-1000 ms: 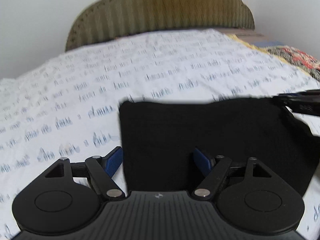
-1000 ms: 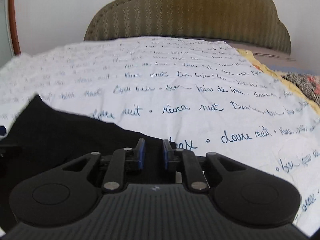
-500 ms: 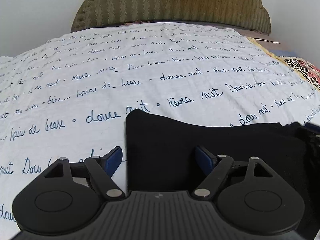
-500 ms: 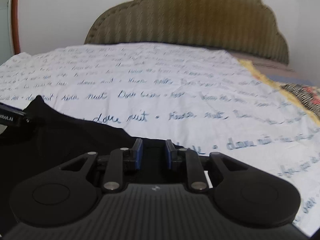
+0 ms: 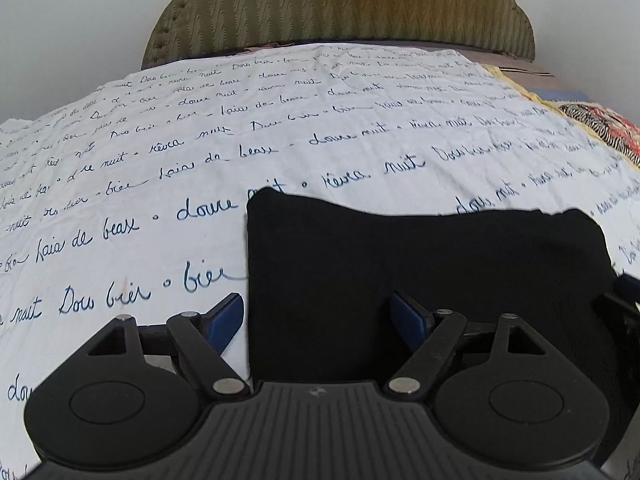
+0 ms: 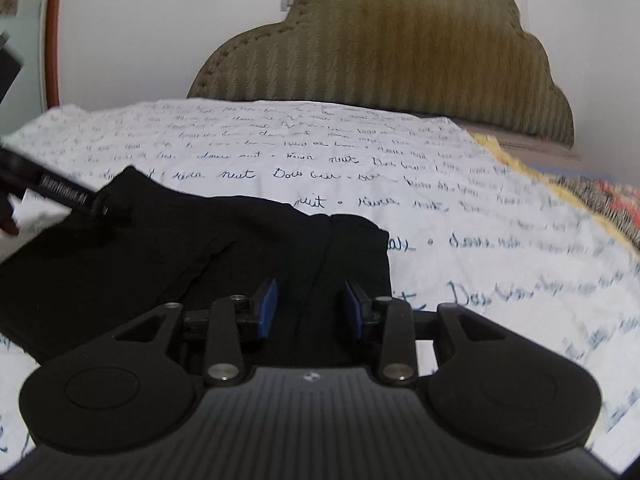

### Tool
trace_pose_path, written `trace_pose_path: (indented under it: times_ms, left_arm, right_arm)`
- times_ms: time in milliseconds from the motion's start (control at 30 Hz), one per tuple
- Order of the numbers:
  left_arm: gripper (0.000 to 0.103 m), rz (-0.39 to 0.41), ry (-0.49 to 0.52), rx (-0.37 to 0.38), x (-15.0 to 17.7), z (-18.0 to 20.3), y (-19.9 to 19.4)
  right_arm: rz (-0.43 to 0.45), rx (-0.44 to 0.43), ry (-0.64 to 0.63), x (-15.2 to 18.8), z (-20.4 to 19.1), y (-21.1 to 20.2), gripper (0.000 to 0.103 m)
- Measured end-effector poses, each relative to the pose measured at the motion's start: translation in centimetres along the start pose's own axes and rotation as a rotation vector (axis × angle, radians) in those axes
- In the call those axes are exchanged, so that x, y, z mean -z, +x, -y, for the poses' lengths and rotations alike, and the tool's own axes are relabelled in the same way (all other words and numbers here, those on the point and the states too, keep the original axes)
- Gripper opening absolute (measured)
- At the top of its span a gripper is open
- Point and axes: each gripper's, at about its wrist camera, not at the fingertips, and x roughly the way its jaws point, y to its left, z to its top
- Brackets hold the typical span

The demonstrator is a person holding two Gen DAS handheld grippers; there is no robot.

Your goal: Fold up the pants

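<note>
Over on the left wrist view, the folded black fabric pants lie flat on the white bedsheet with blue handwriting print, olive padded headboard behind. The left gripper is spread wide, gripping nothing; one blue pad sits over the sheet just off the pants' left edge, the other over the cloth.

Right wrist view: the right gripper hovers over the pants' right end, jaws opening, with cloth lying below the gap but not pinched. The other gripper's black arm shows at the far left, by the pants' far corner.
</note>
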Motion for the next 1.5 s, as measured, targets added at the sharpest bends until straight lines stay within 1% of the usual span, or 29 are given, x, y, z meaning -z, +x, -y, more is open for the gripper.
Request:
trace_pose_path:
  times_ms: [433, 633, 767, 833, 867, 900, 933, 967, 1000, 1067, 1133, 1167, 1200, 1233, 1300, 1367, 1433, 1500]
  left_arm:
    - [0.081, 0.017, 0.007, -0.009, 2.1, 0.4, -1.3]
    - [0.081, 0.035, 0.021, -0.018, 3.0, 0.5, -2.1]
    - [0.082, 0.046, 0.016, -0.020, 3.5, 0.3, -2.9]
    - [0.087, 0.051, 0.010, -0.021, 3.7, -0.3, -3.6]
    - [0.090, 0.057, 0.006, -0.024, 3.9, -0.9, -3.9]
    - [0.090, 0.061, -0.002, -0.023, 4.1, -1.5, -4.0]
    - [0.090, 0.059, -0.016, -0.013, 4.2, -2.3, -4.1]
    - [0.090, 0.051, -0.040, 0.008, 4.2, -3.2, -4.1]
    - [0.090, 0.036, -0.073, 0.046, 4.2, -4.3, -3.9]
    - [0.090, -0.019, -0.178, 0.157, 4.1, -6.7, -3.1]
    - [0.093, -0.048, -0.290, 0.240, 3.9, -8.8, -2.3]
    - [0.098, -0.054, -0.330, 0.278, 3.8, -9.4, -2.1]
    - [0.100, -0.064, -0.357, 0.313, 3.5, -9.8, -1.9]
    - [0.100, -0.075, -0.369, 0.345, 3.2, -9.9, -1.7]
    - [0.100, -0.099, -0.357, 0.403, 2.7, -9.6, -1.0]
    - [0.102, -0.122, -0.338, 0.437, 2.3, -9.0, -0.2]
    - [0.103, -0.119, -0.326, 0.448, 2.0, -8.6, 0.2]
    - [0.103, -0.124, -0.333, 0.493, 1.8, -8.4, 0.8]
  right_arm:
    - [0.022, 0.022, 0.014, 1.1, -0.4, 0.1, 0.039]
    - [0.027, 0.025, 0.030, 1.4, -0.2, -0.1, 0.045]
    - [0.024, 0.025, 0.044, 1.6, 0.2, -0.1, 0.053]
    - [0.019, 0.001, 0.070, 1.5, 0.8, -0.4, 0.054]
    - [0.021, -0.017, 0.081, 1.4, 1.3, -0.6, 0.059]
    - [0.023, -0.040, 0.100, 1.2, 2.0, -0.9, 0.068]
    - [0.022, -0.058, 0.133, 1.1, 2.9, -1.2, 0.072]
    - [0.021, -0.078, 0.178, 1.1, 4.1, -1.3, 0.075]
    - [0.020, -0.098, 0.232, 1.1, 5.4, -1.3, 0.075]
    - [0.007, -0.162, 0.343, 1.1, 8.1, -1.0, 0.075]
    - [-0.031, -0.285, 0.445, 1.6, 10.7, 0.0, 0.076]
    - [-0.047, -0.329, 0.492, 1.9, 11.7, 0.5, 0.077]
    - [-0.064, -0.377, 0.540, 2.3, 12.6, 1.2, 0.079]
    - [-0.076, -0.425, 0.580, 2.7, 13.3, 1.8, 0.079]
    - [-0.089, -0.512, 0.650, 3.3, 14.4, 2.9, 0.083]
    - [-0.098, -0.564, 0.683, 3.5, 14.7, 3.6, 0.083]
    - [-0.122, -0.604, 0.699, 3.3, 14.8, 4.3, 0.083]
    - [-0.148, -0.641, 0.699, 3.0, 14.7, 4.7, 0.085]
